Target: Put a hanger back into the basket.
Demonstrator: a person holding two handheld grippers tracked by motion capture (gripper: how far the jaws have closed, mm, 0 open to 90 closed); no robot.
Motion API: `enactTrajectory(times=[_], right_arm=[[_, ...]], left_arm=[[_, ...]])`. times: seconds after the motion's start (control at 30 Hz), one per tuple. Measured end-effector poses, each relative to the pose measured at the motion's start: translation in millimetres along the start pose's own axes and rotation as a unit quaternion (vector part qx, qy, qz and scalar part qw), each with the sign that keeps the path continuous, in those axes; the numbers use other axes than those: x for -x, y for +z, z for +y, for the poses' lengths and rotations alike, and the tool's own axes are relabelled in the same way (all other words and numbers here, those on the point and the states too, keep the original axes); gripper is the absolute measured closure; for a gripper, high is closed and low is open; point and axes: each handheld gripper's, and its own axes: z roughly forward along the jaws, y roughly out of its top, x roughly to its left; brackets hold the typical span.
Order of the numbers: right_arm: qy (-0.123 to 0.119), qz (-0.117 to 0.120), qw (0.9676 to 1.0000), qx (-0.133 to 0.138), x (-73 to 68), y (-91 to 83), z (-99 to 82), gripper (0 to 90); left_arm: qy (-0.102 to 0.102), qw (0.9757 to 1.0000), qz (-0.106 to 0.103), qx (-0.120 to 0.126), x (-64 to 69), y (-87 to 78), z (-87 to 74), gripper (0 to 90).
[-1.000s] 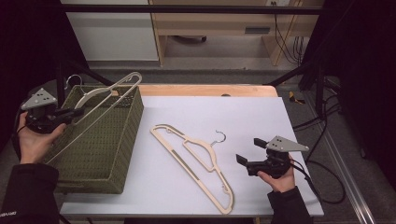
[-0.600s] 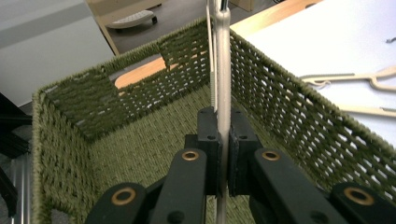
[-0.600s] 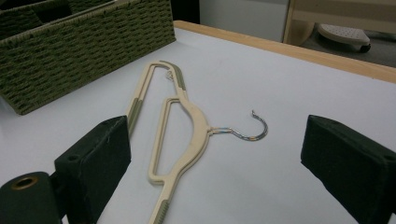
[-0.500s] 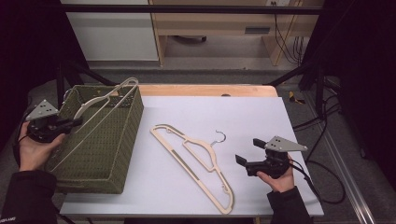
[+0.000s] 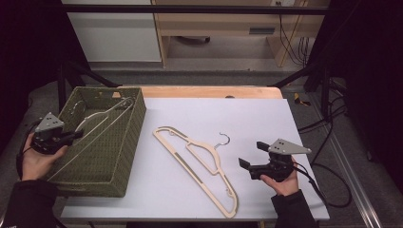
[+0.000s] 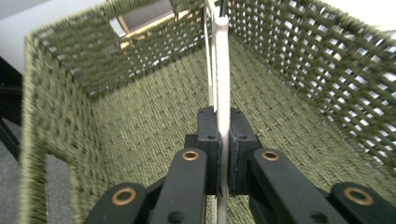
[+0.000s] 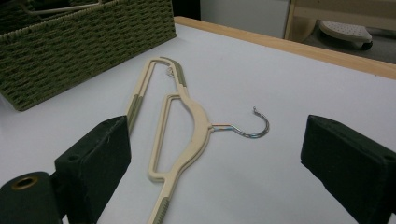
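Low over basket [image 5: 124, 142], left gripper [image 5: 71, 136] clenched on hanger [image 5: 97, 121], right gripper [image 5: 248, 169] spread, level

Lab recording booth: black curtains [image 5: 28, 42], trailing cables [image 5: 328, 123].

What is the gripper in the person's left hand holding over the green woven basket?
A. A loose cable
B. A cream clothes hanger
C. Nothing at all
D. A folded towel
B: the left gripper has its jaws shut on the thin cream hanger, which reaches down into the green basket; a second hanger lies on the table.
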Motion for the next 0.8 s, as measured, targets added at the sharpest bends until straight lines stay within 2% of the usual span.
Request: enactTrajectory(times=[0.07,0.17,0.23,0.3,0.33,0.4,0.47,0.5,0.6,0.7,0.73,0.77,0.8], right_arm=[[0.0,0.0,1.0,-0.002,-0.2,-0.2,-0.2,9.2],[0.0,0.0,1.0,-0.001,-0.2,-0.2,-0.1,9.3],[0.0,0.0,1.0,-0.001,-0.2,-0.3,-0.2,9.3],[-0.001,0.001,1.0,-0.001,-0.4,-0.2,-0.2,9.3],[0.0,0.001,1.0,-0.001,-0.5,-0.2,-0.2,9.3],[-0.001,0.002,1.0,0.0,-0.5,-0.3,-0.1,9.3],[0.0,0.002,1.0,-0.001,-0.9,0.2,-0.4,9.4],[0.0,0.002,1.0,-0.001,-0.9,0.2,-0.4,9.4],[0.001,0.004,1.0,-0.003,-1.8,1.6,-0.9,9.4],[0.001,0.004,1.0,-0.003,-1.9,1.7,-1.0,9.4],[0.001,0.004,1.0,-0.003,-1.8,1.5,-0.9,9.4],[0.001,0.005,1.0,-0.002,-1.7,1.4,-0.8,9.4],[0.001,0.005,1.0,-0.002,-1.7,1.4,-0.8,9.4]], left_arm=[[0.008,0.9998,0.001,-0.017,6.4,10.2,-7.7,85.8],[0.019,0.9993,0.0,-0.032,11.3,14.2,-10.4,85.8],[0.02,0.9991,-0.011,-0.036,12.8,14.3,-10.0,85.5],[0.028,0.9982,-0.02,-0.049,16.2,15.1,-9.2,84.8],[0.032,0.9974,-0.032,-0.055,19.0,16.8,-9.2,83.8],[0.04,0.9964,-0.039,-0.064,24.6,19.6,-9.5,82.5],[0.051,0.9931,-0.063,-0.085,33.0,24.7,-9.2,79.2],[0.051,0.9931,-0.063,-0.085,33.0,24.7,-9.2,78.5],[0.076,0.9885,-0.069,-0.111,42.1,30.7,-8.7,77.3],[0.101,0.9828,-0.066,-0.14,49.5,35.9,-8.7,75.8],[0.113,0.9793,-0.067,-0.154,53.5,39.5,-9.5,75.3],[0.113,0.9793,-0.067,-0.154,53.5,39.5,-9.5,75.2],[0.122,0.9763,-0.064,-0.166,55.5,41.8,-10.1,75.1]])
